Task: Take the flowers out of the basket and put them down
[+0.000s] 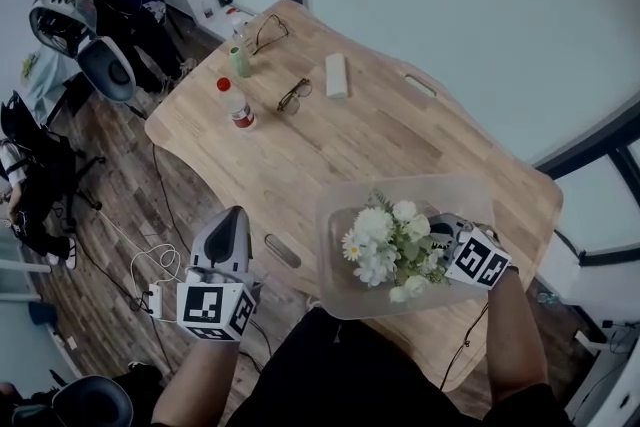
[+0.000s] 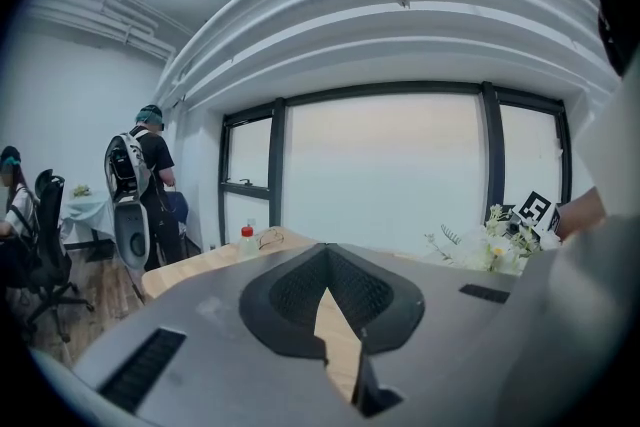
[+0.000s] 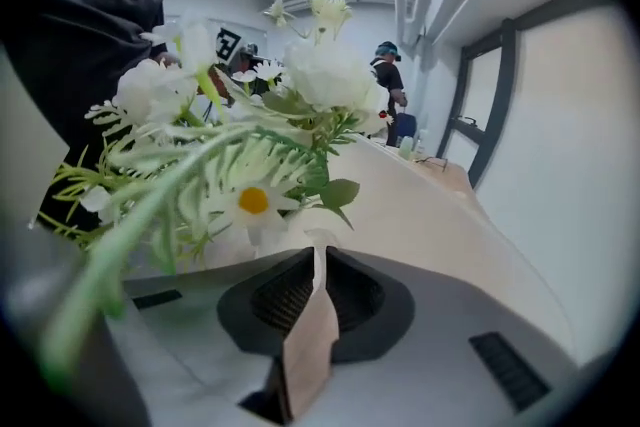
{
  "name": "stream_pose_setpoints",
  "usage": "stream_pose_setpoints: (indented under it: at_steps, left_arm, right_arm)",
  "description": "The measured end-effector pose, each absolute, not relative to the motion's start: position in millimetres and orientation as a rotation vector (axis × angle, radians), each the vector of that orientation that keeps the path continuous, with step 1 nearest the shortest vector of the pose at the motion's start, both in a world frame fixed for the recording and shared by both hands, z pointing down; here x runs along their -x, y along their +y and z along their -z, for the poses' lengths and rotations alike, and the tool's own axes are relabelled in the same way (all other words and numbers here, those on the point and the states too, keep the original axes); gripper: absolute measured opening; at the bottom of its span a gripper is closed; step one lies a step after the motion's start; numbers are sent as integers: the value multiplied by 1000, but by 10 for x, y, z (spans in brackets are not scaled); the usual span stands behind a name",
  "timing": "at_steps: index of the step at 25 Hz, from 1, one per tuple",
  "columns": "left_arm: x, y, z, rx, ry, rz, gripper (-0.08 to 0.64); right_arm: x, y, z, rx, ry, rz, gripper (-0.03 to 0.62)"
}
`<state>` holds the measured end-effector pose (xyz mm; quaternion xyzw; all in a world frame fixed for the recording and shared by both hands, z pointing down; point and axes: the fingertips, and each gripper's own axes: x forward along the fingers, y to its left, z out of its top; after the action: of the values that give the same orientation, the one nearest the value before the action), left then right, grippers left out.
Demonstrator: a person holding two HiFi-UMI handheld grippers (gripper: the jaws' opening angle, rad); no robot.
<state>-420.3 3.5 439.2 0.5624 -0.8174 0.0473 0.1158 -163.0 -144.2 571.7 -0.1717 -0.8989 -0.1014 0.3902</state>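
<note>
Head view: flowers in basket; R gripper view: tongs pinch them.

— What colours are the flowers showing?
— They're showing white blooms among green leaves, and one daisy is showing a yellow centre.
— And the basket?
— It's looking pale and see-through, almost milky.
— The surface?
— It's showing light wood with a fine grain, while the floor is showing darker brown planks.
— The bottles?
— The red-capped bottle is looking clear below its cap. The green bottle is looking pale green.
— The tongs?
— The left tongs and the right tongs are showing grey shells with black ridged pads, each carrying black-and-white square markers.
</note>
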Motion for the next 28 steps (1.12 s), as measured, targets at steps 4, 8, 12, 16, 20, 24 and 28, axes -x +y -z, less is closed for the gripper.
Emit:
stream_pose_setpoints:
  at_steps: [4, 8, 12, 16, 20, 24, 28]
  left_arm:
    - [4236, 96, -4368, -1629, -2413, -156, 5]
    - [4235, 110, -4348, -1616, -2426, -167, 5]
    - [4197, 121, -4328, -1615, -2429, -177, 5]
    - [4198, 161, -4328, -1602, -2434, -187, 5]
    - [4179, 188, -4317, -1597, -2442, -190, 5]
    - [4187, 211, -4250, -1596, -2456, -182, 5]
    - [4185, 221, -4213, -1602, -2466, -172, 5]
  right_arm:
    - [1658, -1283, -5698, 578, -2288, 197, 253]
    - [1699, -1120, -5754, 670, -2297, 181, 276]
    - [1855, -960, -5827, 702, -2342, 159, 279]
    - [2134, -881, -5808, 676, -2451, 154, 253]
    - [2293, -835, -5822, 637, -2487, 154, 218]
    - [2308, -775, -5723, 643, -2500, 160, 215]
    - [2305, -776, -5513, 628, -2550, 147, 215]
